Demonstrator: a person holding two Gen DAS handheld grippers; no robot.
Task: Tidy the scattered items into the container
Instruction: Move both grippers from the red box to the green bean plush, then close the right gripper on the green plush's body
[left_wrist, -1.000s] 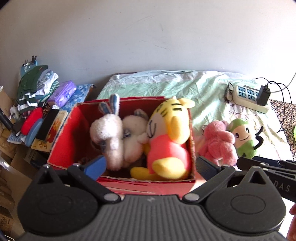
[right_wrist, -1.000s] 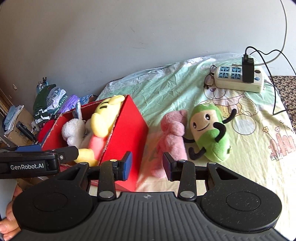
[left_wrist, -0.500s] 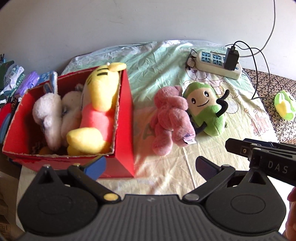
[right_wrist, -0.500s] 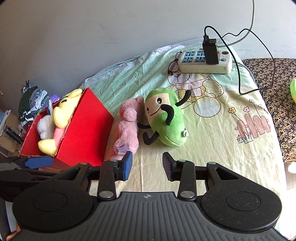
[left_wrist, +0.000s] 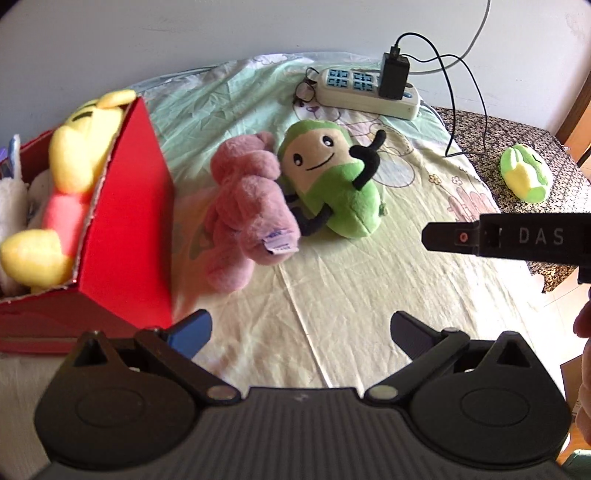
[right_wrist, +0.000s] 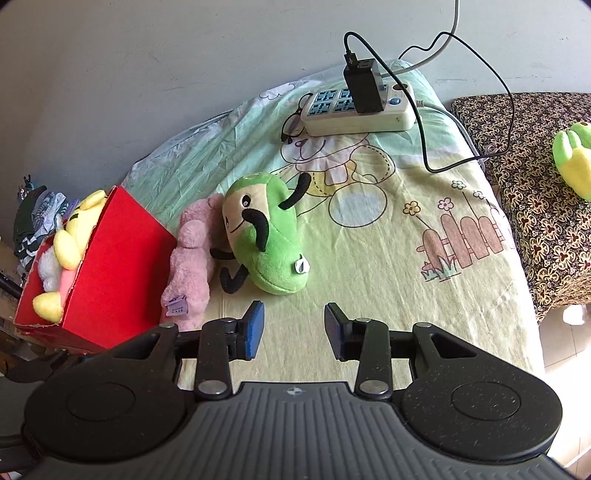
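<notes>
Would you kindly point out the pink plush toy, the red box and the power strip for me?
pink plush toy (left_wrist: 251, 206), left wrist view, on the middle of its body.
red box (left_wrist: 136, 229), left wrist view, on its outer side wall.
power strip (right_wrist: 354, 114), right wrist view, on its cream casing.

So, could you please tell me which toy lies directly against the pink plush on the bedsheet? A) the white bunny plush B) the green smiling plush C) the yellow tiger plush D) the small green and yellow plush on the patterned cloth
B: the green smiling plush lies pressed against the pink plush on the sheet, while the tiger and the bunny sit in the red box and the small one lies far off.
</notes>
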